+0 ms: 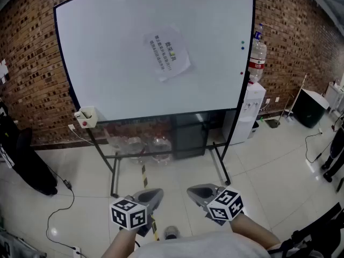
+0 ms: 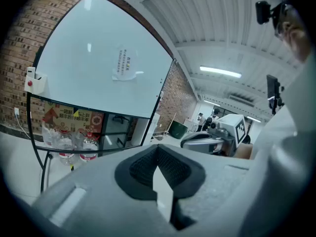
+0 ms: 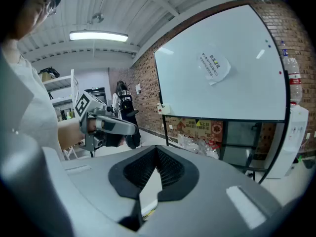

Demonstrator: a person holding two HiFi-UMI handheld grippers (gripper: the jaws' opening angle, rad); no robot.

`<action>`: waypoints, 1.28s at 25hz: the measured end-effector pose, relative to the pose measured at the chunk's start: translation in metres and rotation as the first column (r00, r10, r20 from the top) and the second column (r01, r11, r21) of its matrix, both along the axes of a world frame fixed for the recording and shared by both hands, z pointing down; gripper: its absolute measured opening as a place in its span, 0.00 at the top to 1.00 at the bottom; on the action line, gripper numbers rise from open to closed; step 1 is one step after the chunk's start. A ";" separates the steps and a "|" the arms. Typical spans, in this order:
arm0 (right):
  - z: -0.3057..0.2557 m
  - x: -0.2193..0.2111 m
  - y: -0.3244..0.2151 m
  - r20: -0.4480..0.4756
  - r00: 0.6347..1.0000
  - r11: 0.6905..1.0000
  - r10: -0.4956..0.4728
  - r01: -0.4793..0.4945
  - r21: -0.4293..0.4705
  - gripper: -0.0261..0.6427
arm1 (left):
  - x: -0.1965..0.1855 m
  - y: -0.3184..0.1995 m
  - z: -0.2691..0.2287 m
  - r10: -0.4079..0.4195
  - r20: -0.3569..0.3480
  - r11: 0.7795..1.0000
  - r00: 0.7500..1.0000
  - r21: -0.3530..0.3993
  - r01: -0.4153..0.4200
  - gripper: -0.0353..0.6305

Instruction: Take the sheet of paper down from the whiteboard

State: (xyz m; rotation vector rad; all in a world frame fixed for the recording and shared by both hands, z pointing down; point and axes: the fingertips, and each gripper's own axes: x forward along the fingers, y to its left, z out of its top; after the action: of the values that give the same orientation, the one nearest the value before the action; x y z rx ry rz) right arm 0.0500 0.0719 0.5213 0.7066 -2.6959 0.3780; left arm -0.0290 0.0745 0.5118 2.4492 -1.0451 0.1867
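A sheet of paper [image 1: 167, 54] with printed lines hangs tilted near the top middle of the whiteboard [image 1: 107, 63]. It also shows in the left gripper view as the paper [image 2: 124, 63] and in the right gripper view as the paper [image 3: 214, 66]. My left gripper [image 1: 155, 196] and right gripper [image 1: 196, 193] are held low at the bottom of the head view, well short of the board, both shut with nothing between the jaws. The left gripper [image 2: 159, 152] and right gripper [image 3: 154, 154] point toward the board.
The whiteboard stands on a black wheeled frame [image 1: 113, 168] before a brick wall. Plastic bottles [image 1: 145, 144] lie on its lower shelf. A small white box [image 1: 86, 116] hangs at the board's left corner. A water dispenser [image 1: 252, 104] stands to the right, a black bag [image 1: 27, 155] to the left.
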 end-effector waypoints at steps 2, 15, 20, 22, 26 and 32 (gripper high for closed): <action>-0.012 -0.025 -0.037 -0.014 1.000 1.000 -0.012 0.013 0.028 0.96 | -0.026 -0.044 -0.012 -0.001 0.002 1.000 1.000 0.015 0.001 0.94; -0.075 -0.068 -0.184 -0.078 0.997 0.970 0.000 0.019 0.241 0.96 | -0.070 -0.200 -0.080 0.084 -0.017 0.986 0.996 0.144 -0.080 0.95; -0.072 -0.058 -0.243 -0.073 0.997 0.967 0.025 -0.005 0.257 0.96 | -0.058 -0.251 -0.064 0.106 -0.014 0.987 0.994 0.119 -0.103 0.94; -0.074 -0.054 -0.278 -0.035 0.999 0.967 0.035 -0.025 0.253 0.96 | -0.057 -0.282 -0.067 0.103 0.001 0.986 0.995 0.128 -0.103 0.94; -0.088 -0.051 -0.359 0.004 0.999 0.957 0.034 -0.034 0.289 0.96 | -0.062 -0.357 -0.086 0.068 0.022 0.983 0.997 0.167 -0.071 0.94; -0.124 -0.047 -0.449 -0.006 1.000 0.936 0.000 0.002 0.353 0.96 | -0.058 -0.447 -0.128 0.018 0.046 0.966 0.999 0.256 -0.029 0.94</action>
State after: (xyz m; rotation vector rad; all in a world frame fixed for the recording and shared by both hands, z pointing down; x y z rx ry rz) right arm 0.0029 -0.3766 0.3976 0.7978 -2.7876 -0.1172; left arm -0.0871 -0.3721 0.3840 2.7010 -1.1206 0.1181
